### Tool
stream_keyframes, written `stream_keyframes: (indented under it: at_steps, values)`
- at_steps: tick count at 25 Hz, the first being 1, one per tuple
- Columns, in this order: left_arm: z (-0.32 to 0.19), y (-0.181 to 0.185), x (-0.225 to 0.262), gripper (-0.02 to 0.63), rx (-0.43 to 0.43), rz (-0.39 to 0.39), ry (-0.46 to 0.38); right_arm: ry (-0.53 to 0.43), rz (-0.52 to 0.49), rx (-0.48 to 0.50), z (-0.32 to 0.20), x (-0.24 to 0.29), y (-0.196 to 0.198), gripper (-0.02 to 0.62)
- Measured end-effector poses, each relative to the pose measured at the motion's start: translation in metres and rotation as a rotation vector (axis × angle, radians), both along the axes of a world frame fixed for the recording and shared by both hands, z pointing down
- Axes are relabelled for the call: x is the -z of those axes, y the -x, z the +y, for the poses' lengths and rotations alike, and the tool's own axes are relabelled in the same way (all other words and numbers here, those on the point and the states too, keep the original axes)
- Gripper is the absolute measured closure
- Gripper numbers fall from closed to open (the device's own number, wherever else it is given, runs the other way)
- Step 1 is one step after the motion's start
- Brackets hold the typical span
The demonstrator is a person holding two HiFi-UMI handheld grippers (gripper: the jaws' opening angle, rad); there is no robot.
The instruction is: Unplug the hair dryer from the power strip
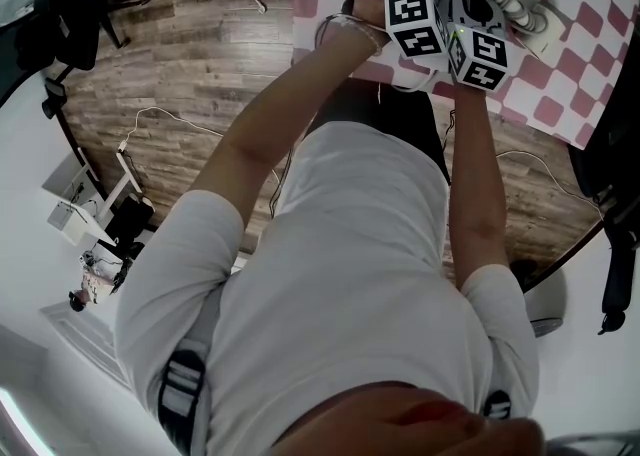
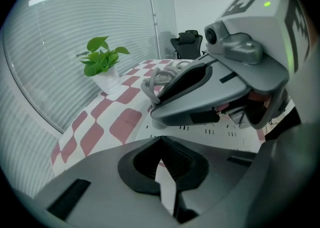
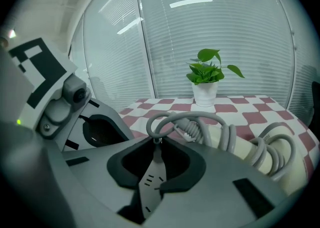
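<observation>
The white power strip (image 2: 220, 134) lies on the red-and-white checked table (image 1: 560, 94). The cream hair dryer (image 3: 250, 149) rests beside it, with its grey coiled cord (image 3: 200, 127) looping down to my right gripper's tips. My right gripper (image 3: 154, 142) is shut on the plug at the cord's end, just above the strip's sockets (image 3: 150, 182); the plug itself is mostly hidden. My left gripper (image 2: 161, 144) stands close beside it, steeply tilted over the strip with its jaws together and nothing between them. In the head view both marker cubes (image 1: 415, 22) sit side by side.
A potted green plant (image 3: 206, 79) stands at the table's far side by the blinds. A dark office chair (image 2: 187, 42) is behind the table. The head view shows wood flooring with loose cables (image 1: 180, 119) and equipment to the left.
</observation>
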State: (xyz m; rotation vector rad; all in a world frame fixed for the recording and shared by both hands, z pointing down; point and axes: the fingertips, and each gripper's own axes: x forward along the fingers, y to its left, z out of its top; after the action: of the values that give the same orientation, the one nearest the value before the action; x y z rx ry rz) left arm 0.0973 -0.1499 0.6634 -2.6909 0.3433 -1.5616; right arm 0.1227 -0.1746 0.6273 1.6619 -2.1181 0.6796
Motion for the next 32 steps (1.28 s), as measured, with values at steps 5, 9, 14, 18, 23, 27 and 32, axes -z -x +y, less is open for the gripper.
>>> stream_keyframes:
  at_steps: [5,9,14,18,23,27,32]
  values:
    - [0.002,-0.001,0.001,0.578,0.002,-0.003,0.025,-0.011,-0.009,0.014,0.003,0.002,-0.001,0.528]
    - [0.002,-0.003,0.002,0.578,0.004,0.01,0.013,-0.018,-0.01,0.028,0.003,0.002,-0.002,0.528]
    - [0.001,-0.004,0.002,0.578,0.008,0.017,0.036,-0.022,-0.01,0.044,0.002,0.002,-0.003,0.529]
    - [0.0,-0.003,0.003,0.578,0.01,0.018,0.061,-0.05,-0.019,0.028,0.006,0.013,-0.001,0.529]
    - [0.001,-0.002,0.002,0.578,0.012,0.014,0.067,-0.054,-0.033,0.023,-0.001,0.021,-0.003,0.529]
    - [0.001,-0.004,0.002,0.577,0.014,0.014,0.075,-0.042,-0.027,0.026,0.003,0.018,-0.003,0.529]
    - [0.0,-0.003,0.003,0.577,0.02,0.014,0.076,-0.041,-0.018,0.031,0.005,0.021,-0.003,0.529]
